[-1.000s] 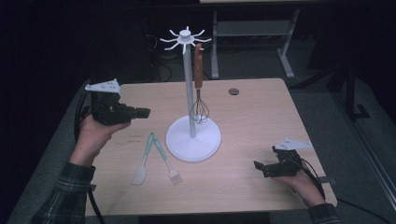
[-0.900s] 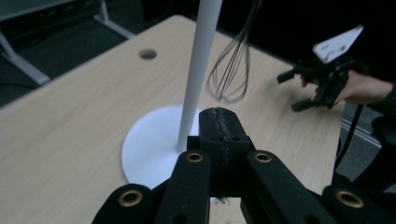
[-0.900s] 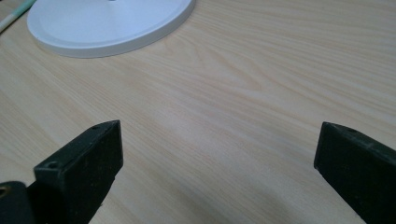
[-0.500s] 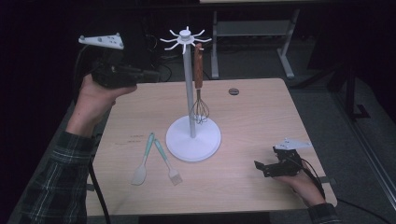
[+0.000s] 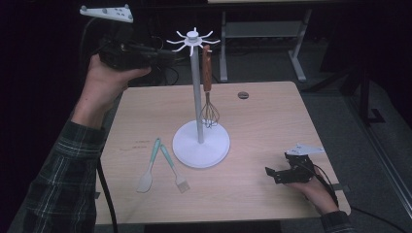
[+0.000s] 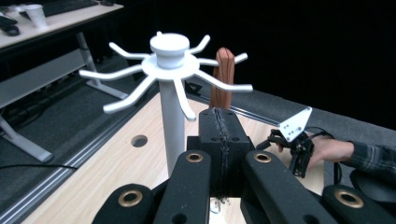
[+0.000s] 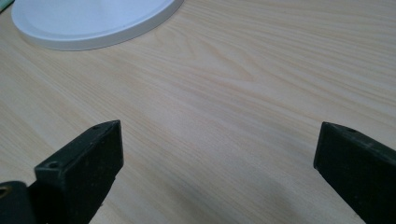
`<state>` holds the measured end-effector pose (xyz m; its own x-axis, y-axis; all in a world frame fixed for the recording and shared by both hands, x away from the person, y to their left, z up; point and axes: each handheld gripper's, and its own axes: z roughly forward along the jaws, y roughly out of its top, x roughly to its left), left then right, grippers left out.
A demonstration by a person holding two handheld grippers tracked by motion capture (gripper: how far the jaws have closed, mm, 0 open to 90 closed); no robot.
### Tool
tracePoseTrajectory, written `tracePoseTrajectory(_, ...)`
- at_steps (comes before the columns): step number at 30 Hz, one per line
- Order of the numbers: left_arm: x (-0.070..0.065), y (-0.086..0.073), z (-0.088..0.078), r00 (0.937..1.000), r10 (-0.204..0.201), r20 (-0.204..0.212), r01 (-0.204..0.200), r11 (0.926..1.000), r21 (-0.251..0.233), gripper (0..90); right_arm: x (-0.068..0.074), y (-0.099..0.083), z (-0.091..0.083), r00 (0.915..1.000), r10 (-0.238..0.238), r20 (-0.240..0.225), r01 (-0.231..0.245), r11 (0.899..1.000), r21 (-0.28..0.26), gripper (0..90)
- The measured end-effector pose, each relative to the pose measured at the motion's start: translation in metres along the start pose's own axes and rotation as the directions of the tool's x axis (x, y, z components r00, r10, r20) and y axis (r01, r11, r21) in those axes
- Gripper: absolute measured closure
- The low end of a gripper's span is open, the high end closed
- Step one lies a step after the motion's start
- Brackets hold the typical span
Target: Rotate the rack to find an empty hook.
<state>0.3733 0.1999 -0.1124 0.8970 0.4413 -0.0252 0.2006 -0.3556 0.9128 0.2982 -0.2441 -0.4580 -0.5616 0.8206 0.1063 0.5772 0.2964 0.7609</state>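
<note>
The left tool (image 5: 167, 55), jaws pressed together on nothing, hovers level with the hooks of the white utensil stand (image 5: 193, 41) where a whisk (image 5: 209, 97) hangs, while the right tool (image 5: 273, 174) rests wide apart on the surface (image 5: 272, 121), idle.

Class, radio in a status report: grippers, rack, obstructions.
Left gripper shut, empty, raised beside the utensil rack. Right gripper open, resting on table. Whisk hanging. Nothing blocking.
</note>
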Motion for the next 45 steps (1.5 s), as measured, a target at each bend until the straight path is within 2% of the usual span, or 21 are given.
tracePoseTrajectory(2,0.0,0.001,0.001,1.0,-0.001,0.001,0.001,1.0,-0.002,90.0,0.0,0.0,0.0,1.0,0.003,0.002,-0.003,1.0,-0.001,1.1)
tracePoseTrajectory(4,0.001,0.004,0.002,0.9997,0.004,-0.023,-0.004,1.0,0.005,90.0,-0.001,0.0,0.0,1.0,0.004,0.001,-0.004,1.0,-0.004,1.1)
tracePoseTrajectory(9,0.002,0.006,0.001,0.9988,0.01,-0.048,-0.009,0.9999,0.012,90.0,-0.001,0.0,-0.001,1.0,0.005,-0.003,-0.005,1.0,-0.005,1.2)
tracePoseTrajectory(10,0.003,0.006,0.001,0.9975,0.017,-0.069,-0.015,0.9997,0.019,90.0,-0.002,0.0,-0.001,1.0,0.005,-0.005,-0.005,1.0,-0.005,1.2)
tracePoseTrajectory(16,0.01,0.007,0.001,0.9955,0.015,-0.093,-0.013,0.9997,0.023,90.0,-0.002,0.0,-0.001,1.0,0.003,-0.006,-0.003,1.0,-0.005,1.2)
tracePoseTrajectory(22,0.023,0.006,0.002,0.9918,-0.009,-0.127,0.011,0.9998,0.017,90.0,-0.003,0.0,-0.001,0.9999,0.009,-0.006,-0.009,1.0,-0.005,1.2)
tracePoseTrajectory(25,0.025,0.005,0.001,0.992,-0.017,-0.125,0.019,0.9997,0.014,90.0,-0.003,-0.001,-0.001,0.9999,0.006,-0.011,-0.006,1.0,-0.001,2.4)
tracePoseTrajectory(29,0.021,0.005,-0.004,0.9932,-0.017,-0.115,0.018,0.9998,0.005,90.0,-0.004,-0.001,-0.001,0.9999,0.01,-0.007,-0.01,1.0,-0.01,4.7)
tracePoseTrajectory(32,0.011,0.006,-0.01,0.9963,-0.011,-0.085,0.011,0.9999,-0.005,90.0,-0.004,-0.001,-0.001,1.0,0.007,-0.004,-0.007,1.0,-0.009,4.7)
tracePoseTrajectory(36,0.001,0.006,-0.012,0.9976,0.003,-0.069,-0.003,1.0,-0.007,90.0,-0.003,-0.001,0.0,1.0,0.008,-0.001,-0.008,1.0,-0.01,4.7)
tracePoseTrajectory(39,-0.01,0.005,-0.01,0.9987,0.011,-0.05,-0.012,0.9997,-0.019,90.0,-0.003,-0.001,0.0,0.9999,0.01,0.003,-0.01,1.0,-0.007,5.1)
tracePoseTrajectory(45,-0.017,0.008,0.001,0.9986,0.024,-0.046,-0.025,0.9996,-0.013,90.0,-0.003,-0.001,0.0,0.9999,0.01,0.008,-0.01,1.0,-0.007,5.5)
